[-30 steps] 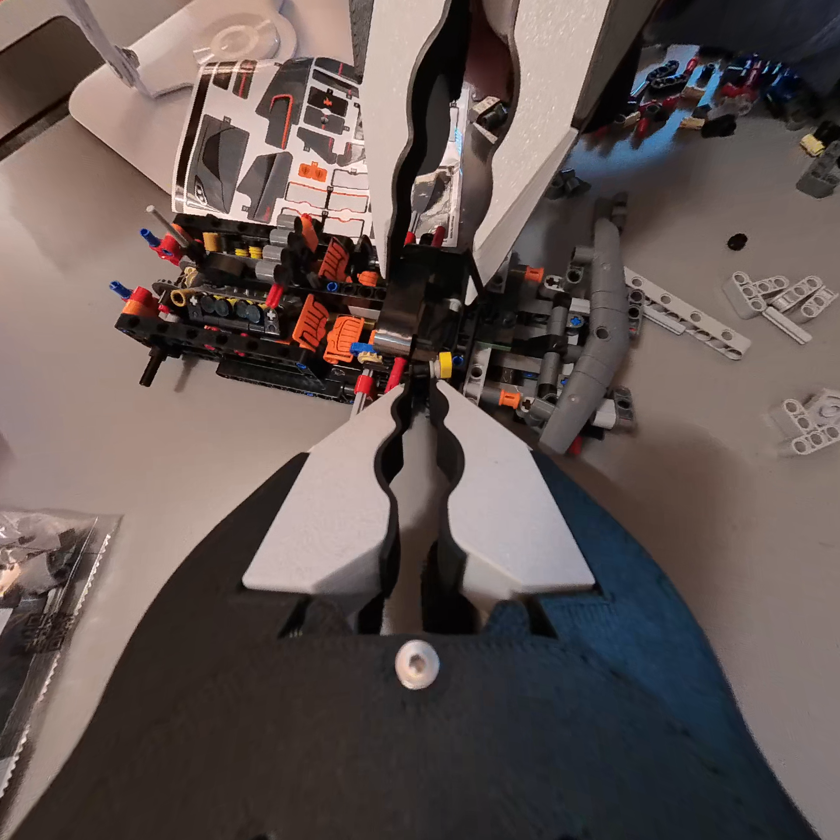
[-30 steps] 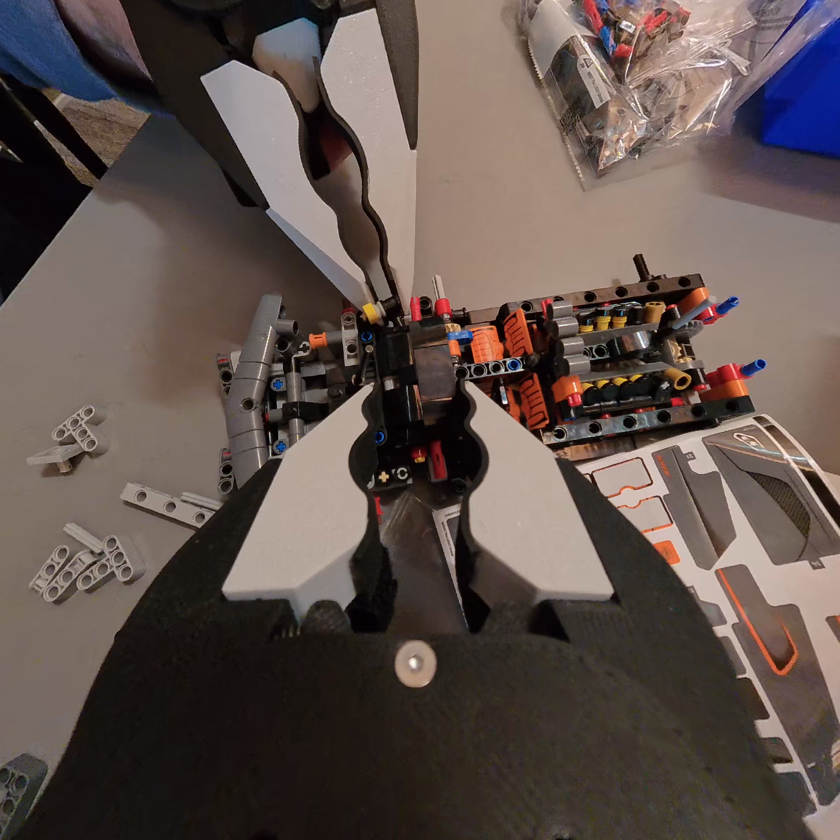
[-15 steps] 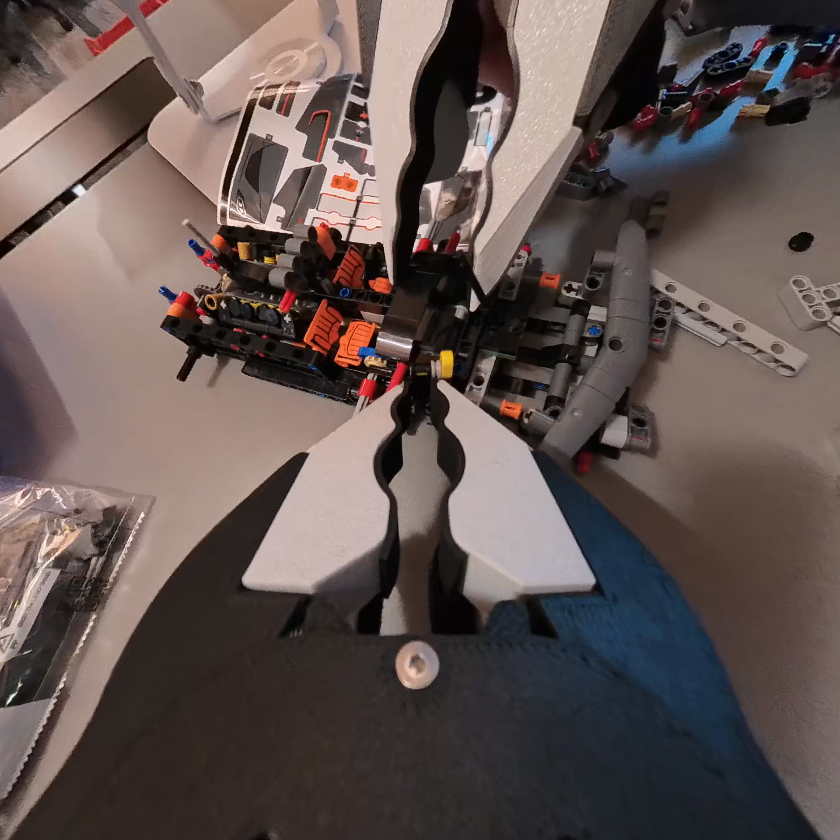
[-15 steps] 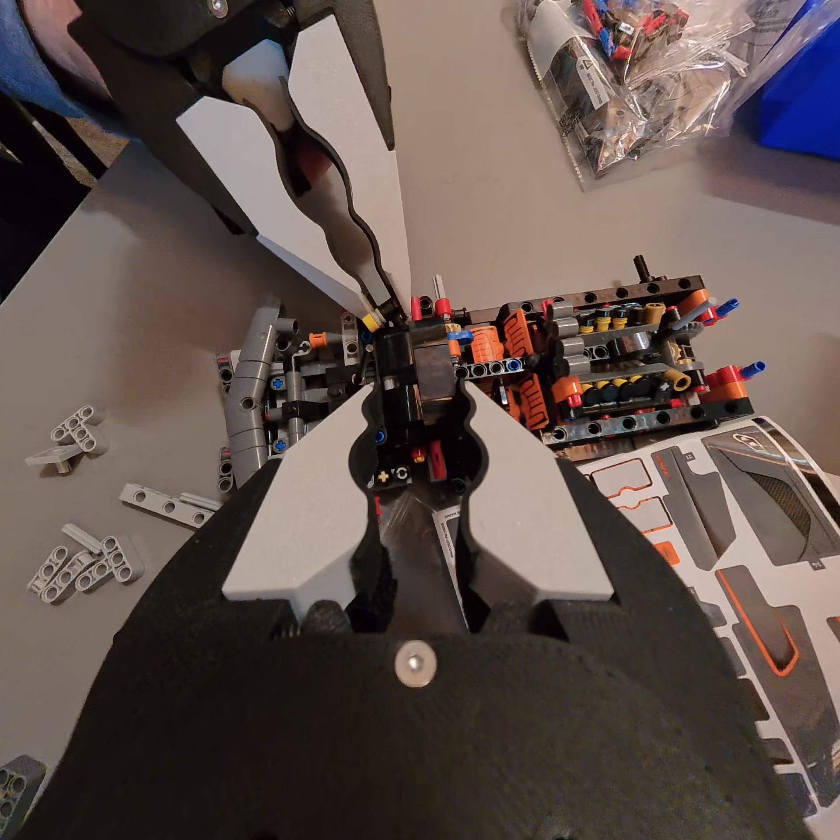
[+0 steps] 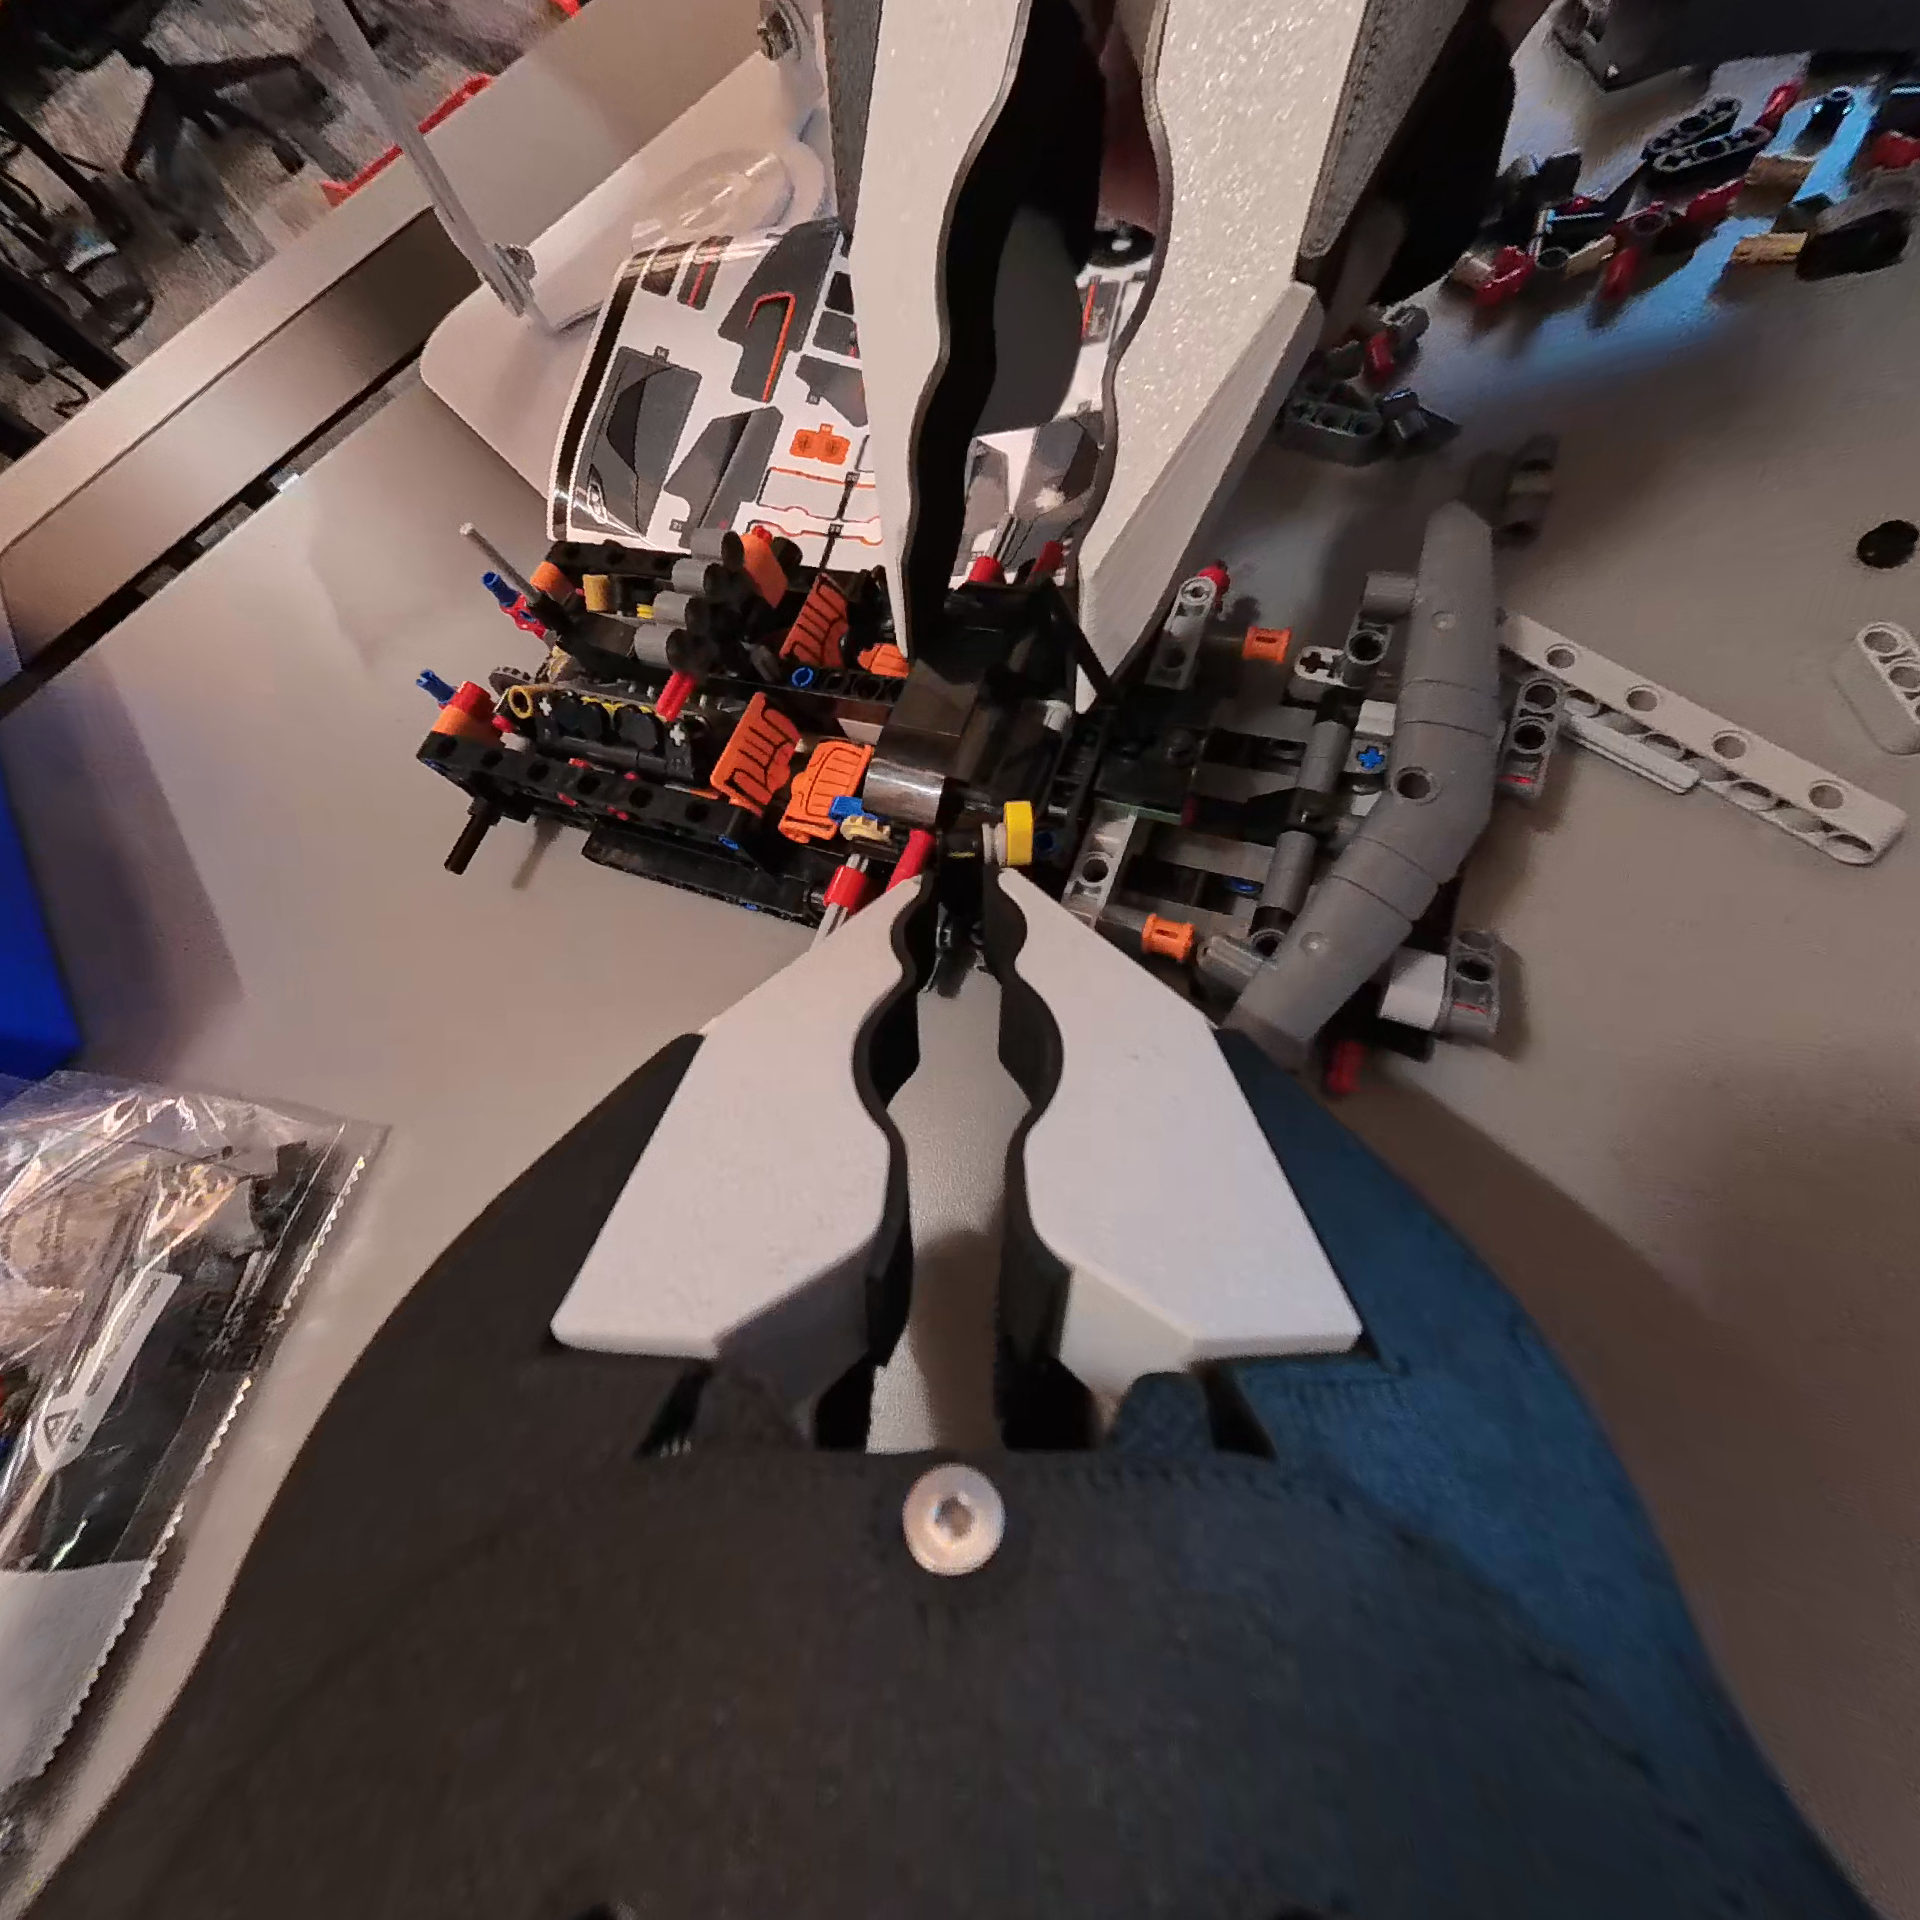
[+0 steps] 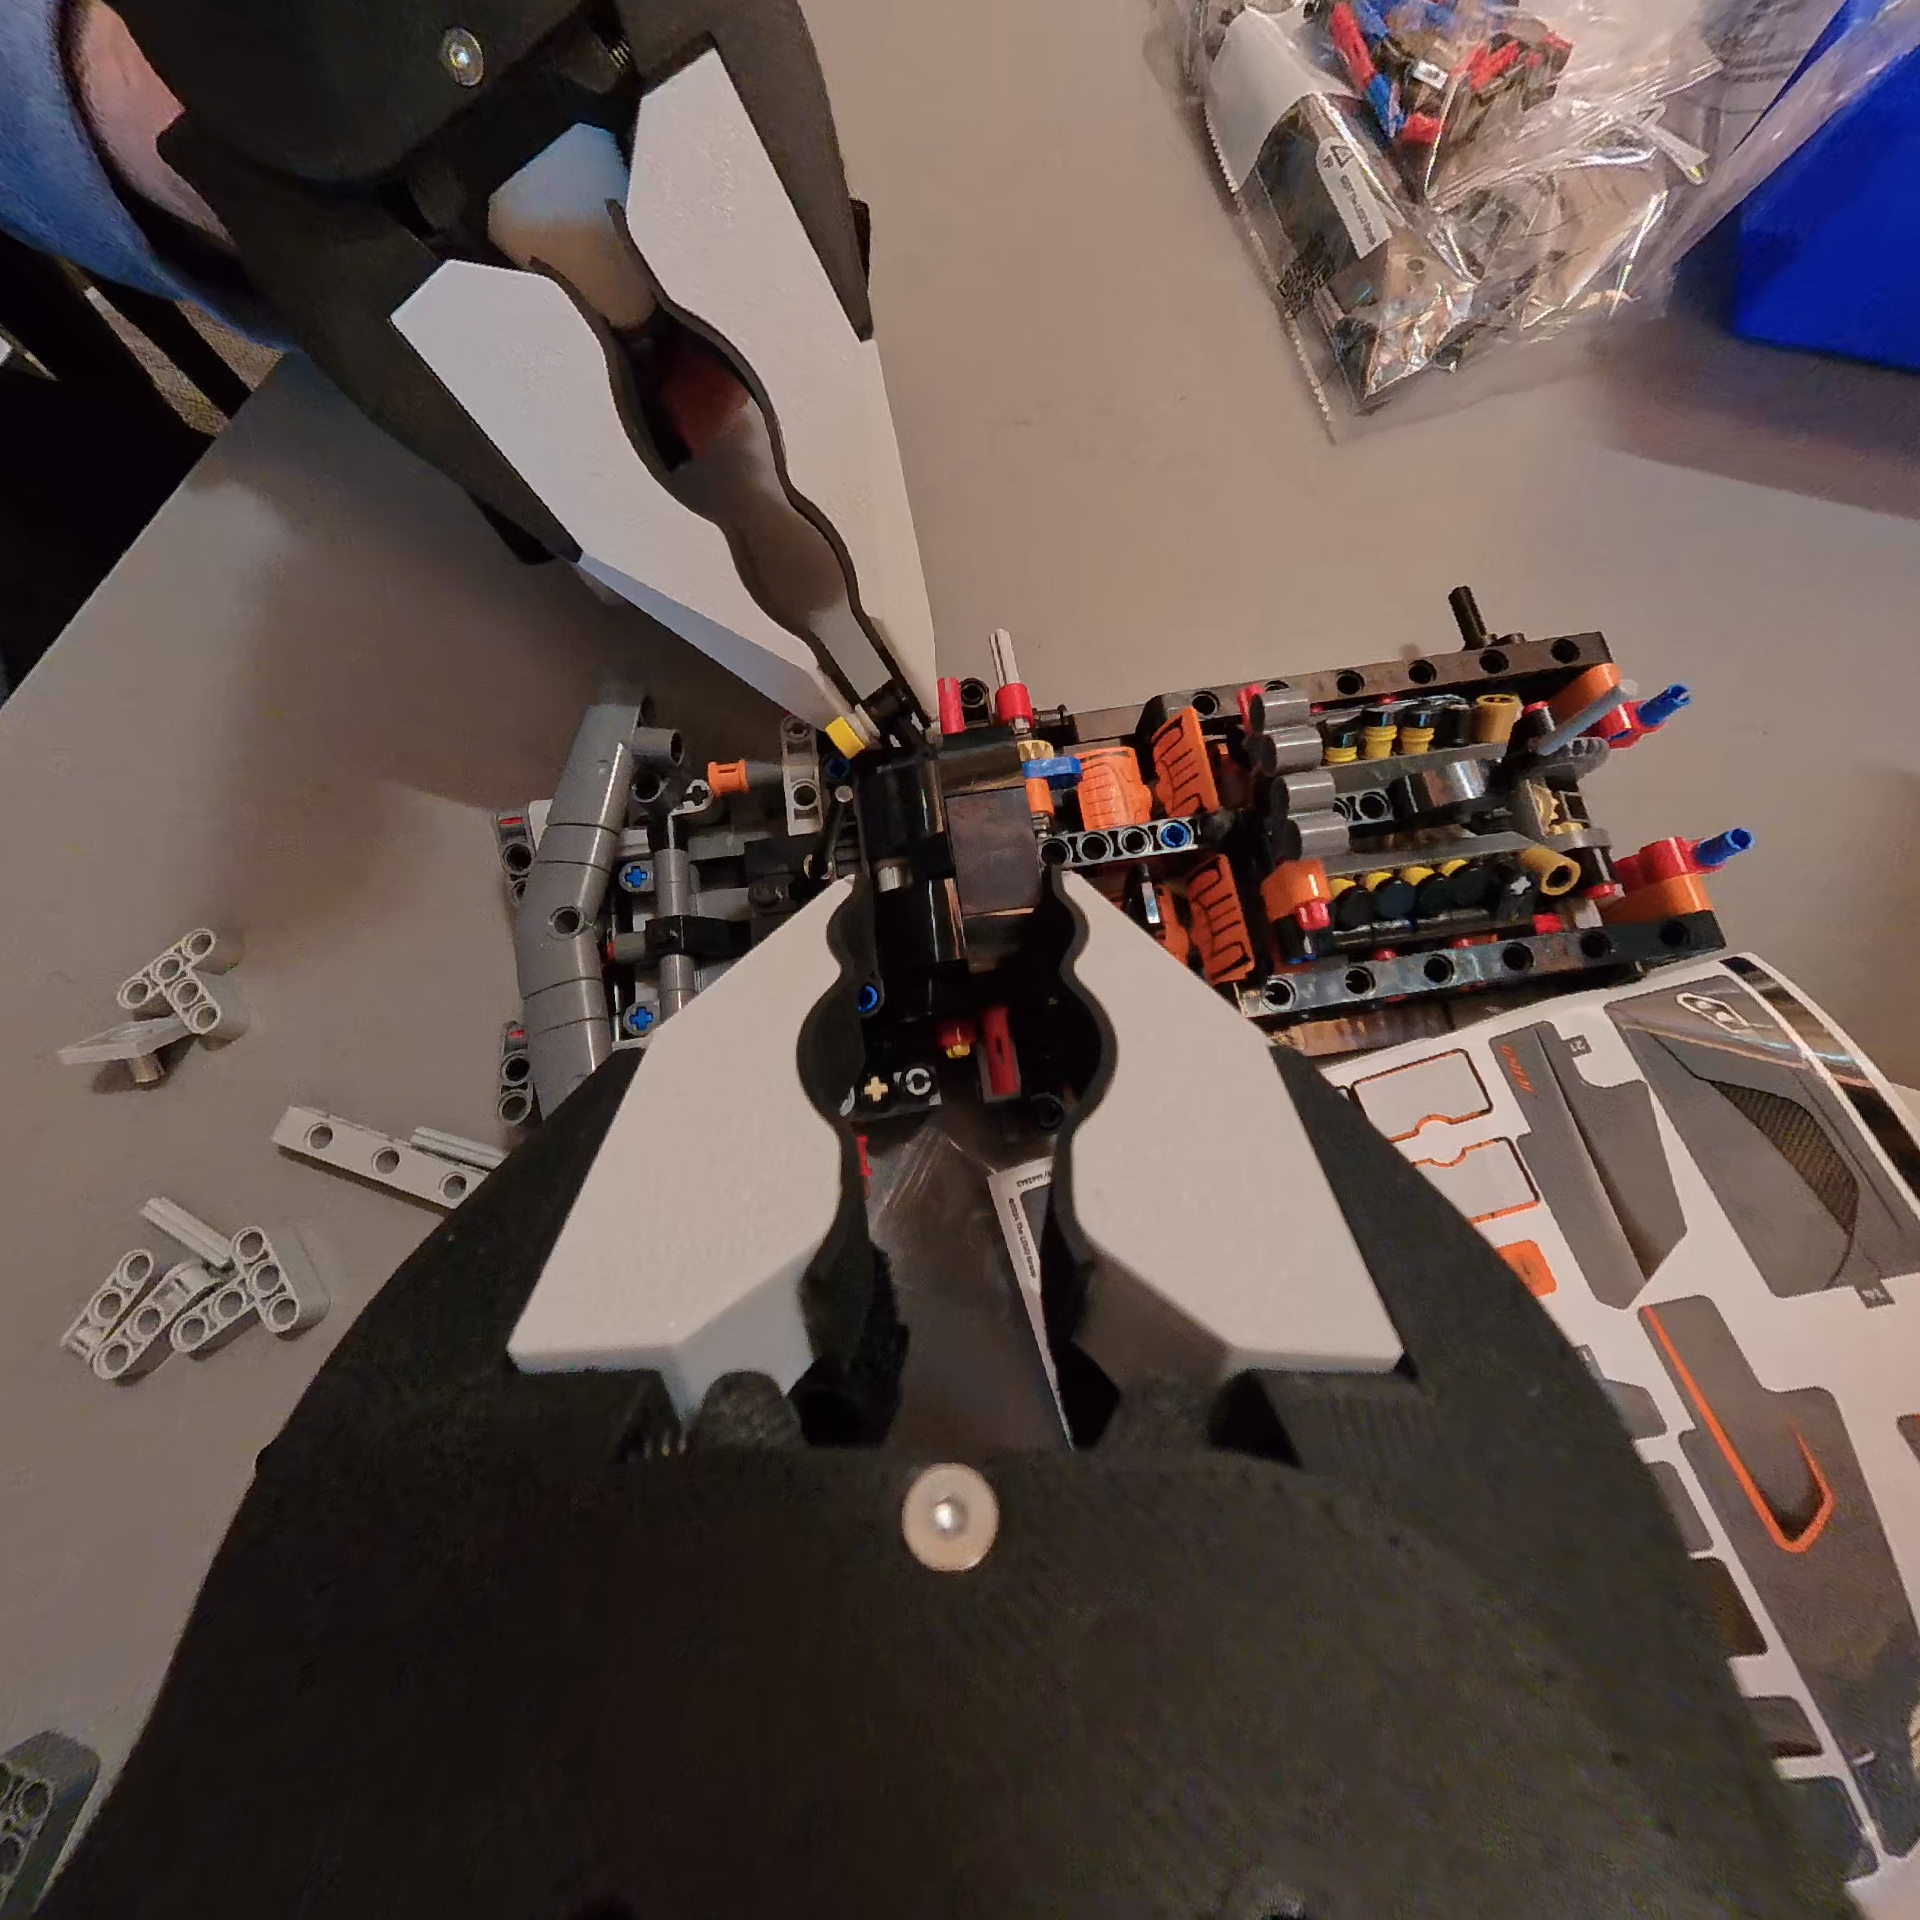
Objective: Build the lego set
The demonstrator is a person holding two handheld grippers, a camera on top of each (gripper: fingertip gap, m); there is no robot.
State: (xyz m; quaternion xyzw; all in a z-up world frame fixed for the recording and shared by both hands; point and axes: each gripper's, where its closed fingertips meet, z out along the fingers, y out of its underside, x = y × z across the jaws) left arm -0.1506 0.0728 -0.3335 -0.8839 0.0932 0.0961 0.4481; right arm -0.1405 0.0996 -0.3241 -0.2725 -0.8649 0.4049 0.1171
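Note:
The Lego model [image 5: 727,748] is a long black chassis with orange seats and a grey curved bumper [image 5: 1423,790]; it lies flat on the grey table. My right gripper [image 6: 961,894] is shut on the black block in the chassis' middle [image 6: 935,862]. It enters the left wrist view from above [image 5: 997,655]. My left gripper [image 5: 961,894] is shut on a small black piece [image 5: 956,920] at the chassis' near edge, beside a yellow bush [image 5: 1018,826]. It shows in the right wrist view [image 6: 883,717], coming in from the upper left.
A sticker sheet [image 6: 1662,1143] lies against the chassis' far side. Loose grey beams [image 6: 374,1153] lie by the bumper. Bags of parts [image 6: 1403,187] and a blue bin [image 6: 1829,239] sit beyond. Small loose parts [image 5: 1662,208] are scattered at the back right. A white stand base [image 5: 520,343] sits behind. The tips of both grippers are at nearly the same place. The right tips stand about 25 cm off the white stand base [image 5: 520,343].
My left gripper has tilted about its tips, its body swinging up and away, with the tips still at the yellow bush. The right gripper and the chassis have stayed put.

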